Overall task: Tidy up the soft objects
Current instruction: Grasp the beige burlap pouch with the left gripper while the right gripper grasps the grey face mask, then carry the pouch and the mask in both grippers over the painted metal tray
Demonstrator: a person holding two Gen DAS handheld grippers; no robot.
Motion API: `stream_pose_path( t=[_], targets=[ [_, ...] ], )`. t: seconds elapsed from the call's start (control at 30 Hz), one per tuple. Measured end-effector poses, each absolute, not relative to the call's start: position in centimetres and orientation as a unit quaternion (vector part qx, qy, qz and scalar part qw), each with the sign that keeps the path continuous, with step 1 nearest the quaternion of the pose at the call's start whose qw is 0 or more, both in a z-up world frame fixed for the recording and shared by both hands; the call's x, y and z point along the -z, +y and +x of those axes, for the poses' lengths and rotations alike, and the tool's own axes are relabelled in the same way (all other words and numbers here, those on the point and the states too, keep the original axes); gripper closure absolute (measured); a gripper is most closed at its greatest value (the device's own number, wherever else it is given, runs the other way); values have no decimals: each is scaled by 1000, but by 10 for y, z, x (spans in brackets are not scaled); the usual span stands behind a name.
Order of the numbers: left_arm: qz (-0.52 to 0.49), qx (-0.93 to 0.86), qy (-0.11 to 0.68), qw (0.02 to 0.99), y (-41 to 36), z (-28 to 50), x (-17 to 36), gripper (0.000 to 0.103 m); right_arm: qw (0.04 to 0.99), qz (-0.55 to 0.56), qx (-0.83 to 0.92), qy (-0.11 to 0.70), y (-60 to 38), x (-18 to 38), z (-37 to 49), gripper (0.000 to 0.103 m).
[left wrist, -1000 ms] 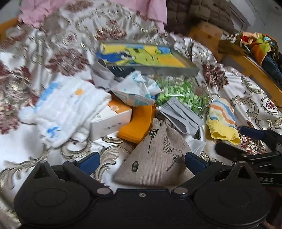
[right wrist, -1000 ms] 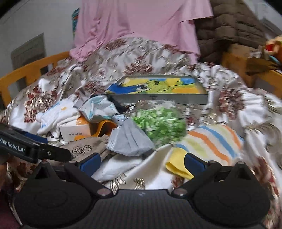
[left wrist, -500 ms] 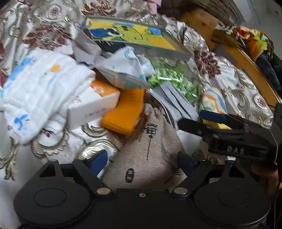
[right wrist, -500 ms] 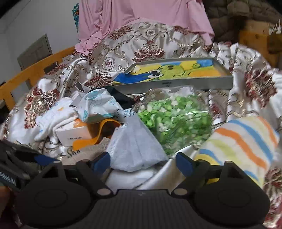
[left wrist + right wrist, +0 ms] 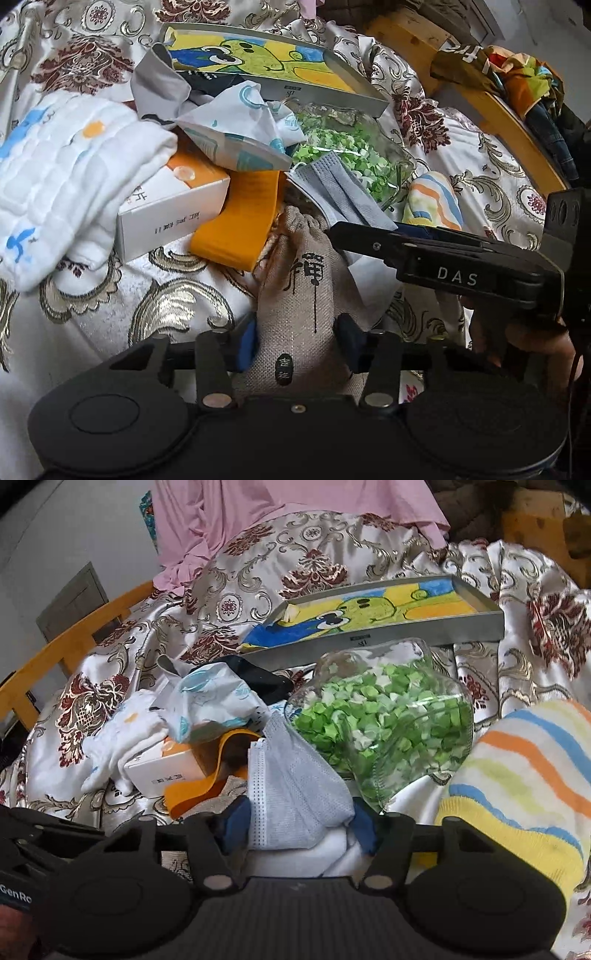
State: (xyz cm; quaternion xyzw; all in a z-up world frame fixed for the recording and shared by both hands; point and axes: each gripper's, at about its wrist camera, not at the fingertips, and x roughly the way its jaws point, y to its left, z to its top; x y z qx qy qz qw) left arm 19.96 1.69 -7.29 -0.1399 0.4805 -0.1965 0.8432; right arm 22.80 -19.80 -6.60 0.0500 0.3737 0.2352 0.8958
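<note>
My left gripper is shut on a beige drawstring pouch with black characters, lying on the patterned bedspread. My right gripper is shut on a grey face mask; it shows from the side in the left wrist view, just above the pouch. The mask leans on a clear jar of green paper stars. A striped sock lies at the right. A white quilted cloth lies at the left.
A white and orange box, an orange band, a tissue pack and a tray with a cartoon picture crowd the middle. Wooden bed rails and piled clothes border the bed.
Both grippers moved forward and closed. The left one closed on the pouch, the right one on the face mask. The right gripper came in over the pouch.
</note>
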Motion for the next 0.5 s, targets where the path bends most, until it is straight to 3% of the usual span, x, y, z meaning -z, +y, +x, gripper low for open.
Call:
stream_pose_path(
  t=[0.43,0.5],
  targets=[
    [-180,188,471,843,26,182,68,80,897,95,-221,371,-206,70,228,83],
    [-177,190,467,846,26,176,66,82,900,94,-219,366,-206,69,225,85]
  ],
)
